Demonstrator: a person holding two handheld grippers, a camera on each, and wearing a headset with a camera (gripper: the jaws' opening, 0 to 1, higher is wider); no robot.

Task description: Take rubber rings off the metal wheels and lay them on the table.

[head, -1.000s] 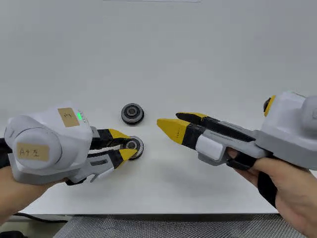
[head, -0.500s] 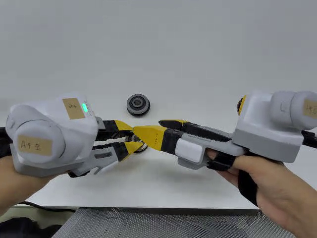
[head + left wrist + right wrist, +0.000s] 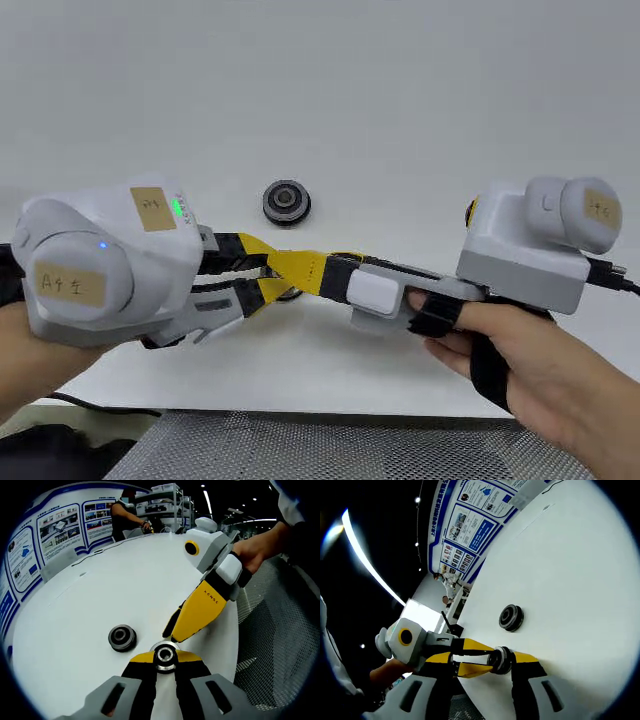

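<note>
Altogether two wheels: the loose wheel (image 3: 122,637) lies on the table (image 3: 90,580); the left gripper (image 3: 258,268) pinches the other wheel (image 3: 165,656), with the right gripper (image 3: 169,630) against it, its spread unclear.

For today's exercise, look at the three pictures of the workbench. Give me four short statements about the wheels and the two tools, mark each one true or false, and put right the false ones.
1. The left tool is shut on the held wheel. True.
2. The right tool is held far off from the held wheel. False: its yellow tip is right up against that wheel.
3. A second wheel lies free on the table, beyond the held one as the head view shows it. True.
4. The second wheel touches the held wheel. False: bare table lies between the two.
</note>
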